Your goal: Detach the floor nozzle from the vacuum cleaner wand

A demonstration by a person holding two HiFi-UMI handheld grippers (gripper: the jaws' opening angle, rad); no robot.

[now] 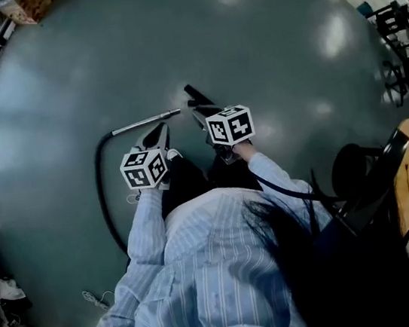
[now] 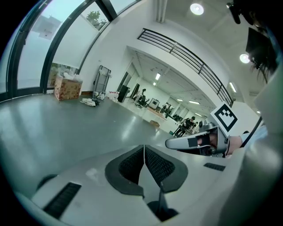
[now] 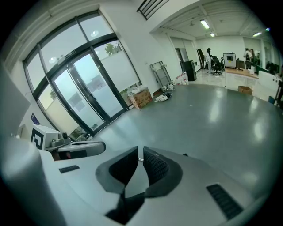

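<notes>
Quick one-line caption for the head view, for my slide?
Shut and empty, left claw and right claw hang above the grey floor where the metal wand and black hose lie.

Place: I'm in a big open office hall | glass doors (image 3: pixel 86 95) along one wall | cardboard box (image 3: pixel 140 98) just beside doors | polished grey floor (image 3: pixel 212 119) | monitor (image 3: pixel 229 58), people (image 3: pixel 208 56) far from doors | railed gallery (image 2: pixel 185 57) overhead
</notes>
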